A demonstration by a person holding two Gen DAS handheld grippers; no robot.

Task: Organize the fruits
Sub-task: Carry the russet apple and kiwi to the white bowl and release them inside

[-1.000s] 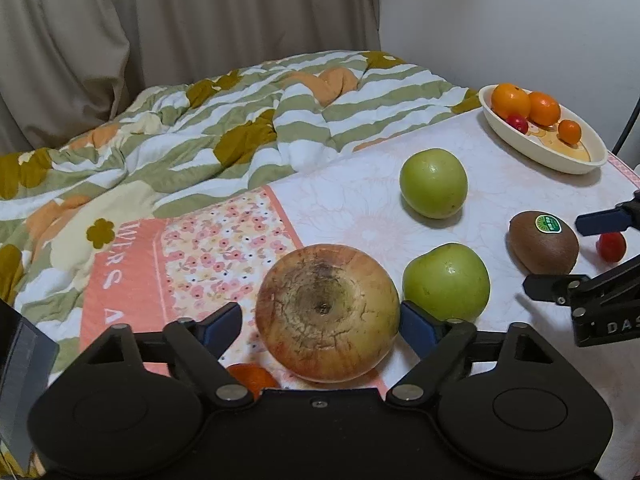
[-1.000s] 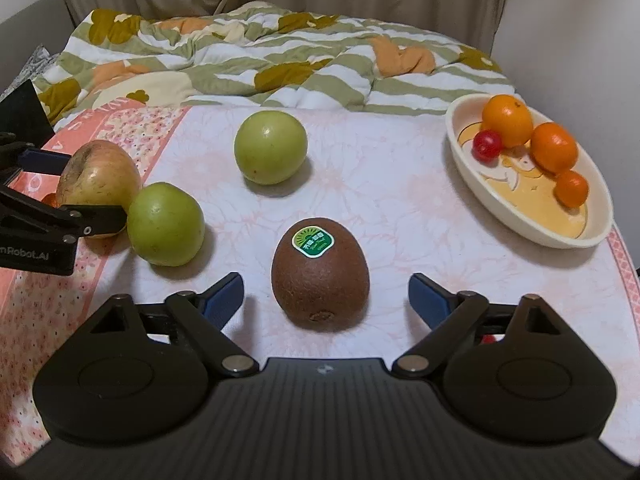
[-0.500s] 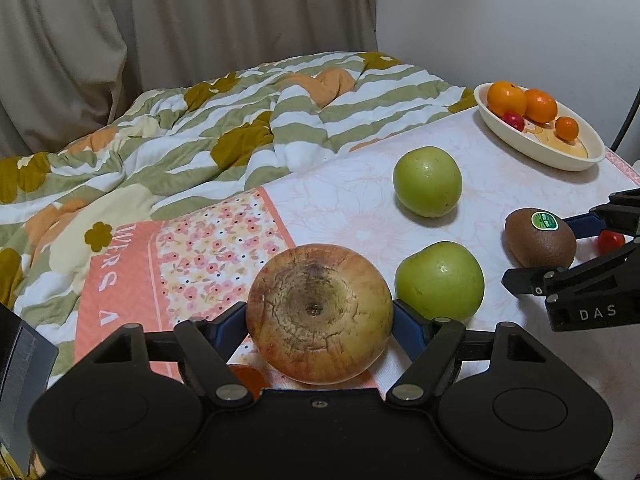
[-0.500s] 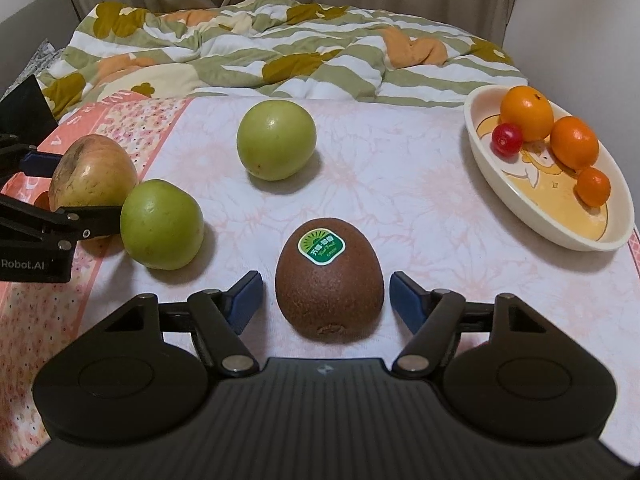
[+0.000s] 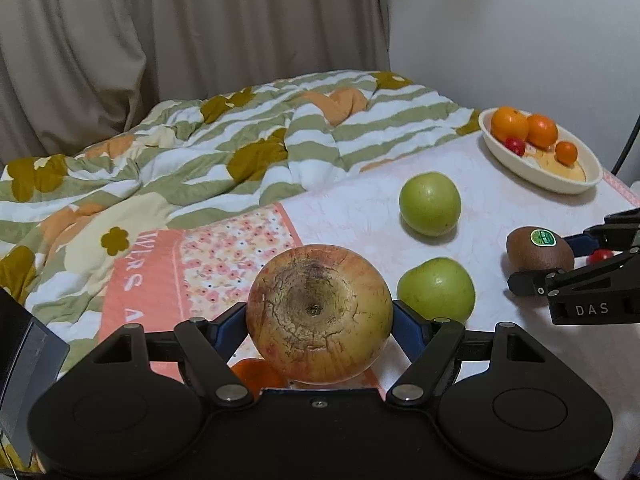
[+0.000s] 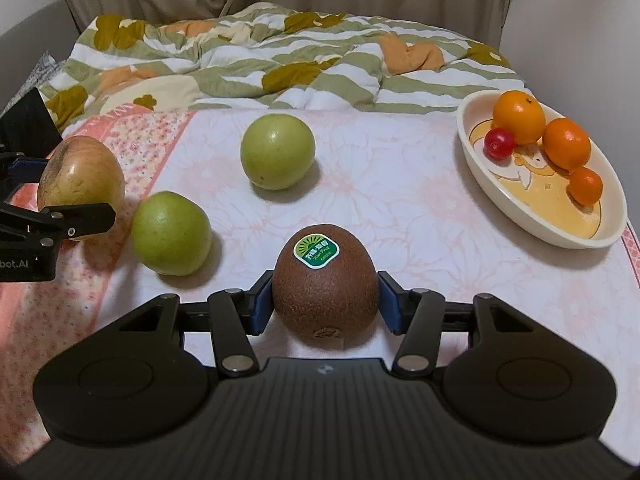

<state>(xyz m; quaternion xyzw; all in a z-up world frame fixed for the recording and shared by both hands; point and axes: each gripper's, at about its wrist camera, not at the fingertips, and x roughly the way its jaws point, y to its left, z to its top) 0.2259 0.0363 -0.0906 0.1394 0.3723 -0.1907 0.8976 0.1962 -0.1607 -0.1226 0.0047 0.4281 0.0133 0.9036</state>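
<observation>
My left gripper (image 5: 320, 326) is shut on a big red-yellow apple (image 5: 320, 312), its blue pads pressed on both sides. The jaws of my right gripper (image 6: 324, 304) are closing around a brown kiwi (image 6: 326, 280) with a green sticker, and both pads touch its sides. Two green apples (image 6: 278, 152) (image 6: 172, 234) lie on the pink floral cloth between the grippers. At the right stands a cream oval bowl (image 6: 500, 200) holding three oranges and a small red fruit (image 6: 498, 143).
A small orange (image 5: 256, 374) lies under the left gripper, and a small red fruit (image 5: 600, 255) lies beside the right one. A rumpled green-striped quilt (image 6: 280, 52) fills the back. A dark box (image 5: 24, 360) sits at the left edge.
The right jaws drew in from wide open until the pads reached the kiwi. The left jaws closed the last small gap onto the apple. Neither hand shifted much.
</observation>
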